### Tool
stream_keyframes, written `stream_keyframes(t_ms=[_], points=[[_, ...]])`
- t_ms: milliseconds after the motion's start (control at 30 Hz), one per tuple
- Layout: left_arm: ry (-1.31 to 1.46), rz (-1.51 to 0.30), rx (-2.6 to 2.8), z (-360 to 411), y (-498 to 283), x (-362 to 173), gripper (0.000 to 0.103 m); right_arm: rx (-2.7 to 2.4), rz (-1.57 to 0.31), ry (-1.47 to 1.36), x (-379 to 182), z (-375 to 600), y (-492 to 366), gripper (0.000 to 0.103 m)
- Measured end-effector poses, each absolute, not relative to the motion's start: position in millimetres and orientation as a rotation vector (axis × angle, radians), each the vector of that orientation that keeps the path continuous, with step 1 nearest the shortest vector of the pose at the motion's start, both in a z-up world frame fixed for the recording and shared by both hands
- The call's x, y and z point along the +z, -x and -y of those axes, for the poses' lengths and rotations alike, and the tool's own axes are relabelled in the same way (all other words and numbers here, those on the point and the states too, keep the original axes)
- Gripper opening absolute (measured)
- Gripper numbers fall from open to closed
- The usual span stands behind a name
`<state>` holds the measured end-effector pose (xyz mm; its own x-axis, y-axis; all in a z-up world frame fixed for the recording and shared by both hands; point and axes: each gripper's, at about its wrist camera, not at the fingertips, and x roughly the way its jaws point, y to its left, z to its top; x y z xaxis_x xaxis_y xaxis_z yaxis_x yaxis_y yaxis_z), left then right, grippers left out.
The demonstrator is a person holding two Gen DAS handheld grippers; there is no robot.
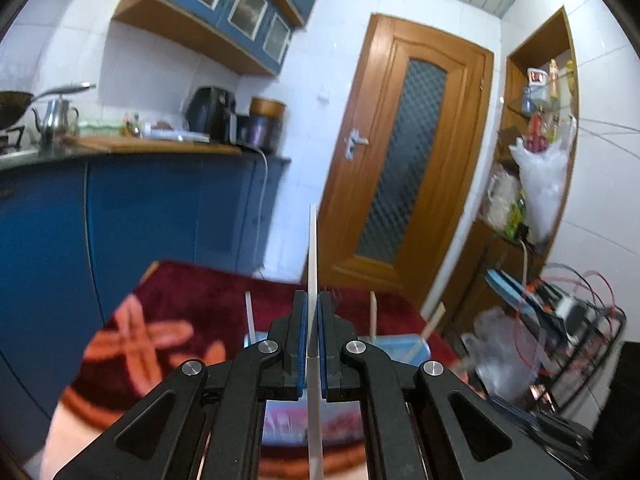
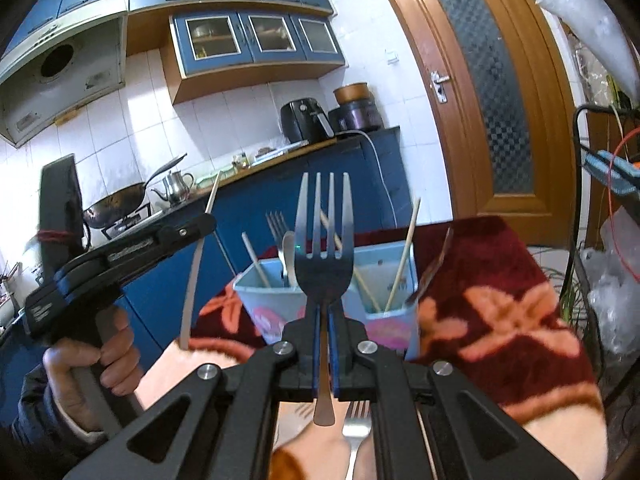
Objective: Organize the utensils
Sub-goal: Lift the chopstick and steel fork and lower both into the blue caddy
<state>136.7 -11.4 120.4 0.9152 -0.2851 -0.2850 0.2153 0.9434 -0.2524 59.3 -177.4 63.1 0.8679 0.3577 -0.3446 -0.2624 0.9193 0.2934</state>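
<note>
In the left wrist view my left gripper (image 1: 313,300) is shut on a long white chopstick (image 1: 313,248) that points up and away. In the right wrist view my right gripper (image 2: 325,314) is shut on a metal fork (image 2: 324,240), tines up. Behind the fork stands a light blue holder with two compartments. The left compartment (image 2: 256,296) has a fork, a spoon and a chopstick in it. The right compartment (image 2: 394,320) has several chopsticks in it. A hand (image 2: 100,344) holds the left gripper (image 2: 206,220) with the white chopstick (image 2: 192,280) at the left of that view. The holder (image 1: 400,350) also shows past the left gripper's jaws.
A dark red cloth with orange flowers (image 2: 500,312) covers the table. A second fork (image 2: 356,432) lies on it under my right gripper. Blue cabinets and a counter (image 1: 160,148) with a kettle and appliances stand behind. A wooden door (image 1: 404,152) and a cluttered wire rack (image 1: 560,320) are to the right.
</note>
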Motion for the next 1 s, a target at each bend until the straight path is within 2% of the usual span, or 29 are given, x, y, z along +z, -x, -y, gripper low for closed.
stream_keyframes(t_ms=[500,667,1000], points=[[0.245,-0.136,-0.111,16,-189,116,0.004,0.244,-0.289,-0.179,106,187,-93,0.006],[0.219,-0.147,-0.107,22,-193,96,0.004,0.197,-0.286,-0.156,100,182,-117,0.006],[0.172,-0.177,-0.121,24,-187,80,0.004,0.186,-0.394,-0.066,67,165,-148,0.006]])
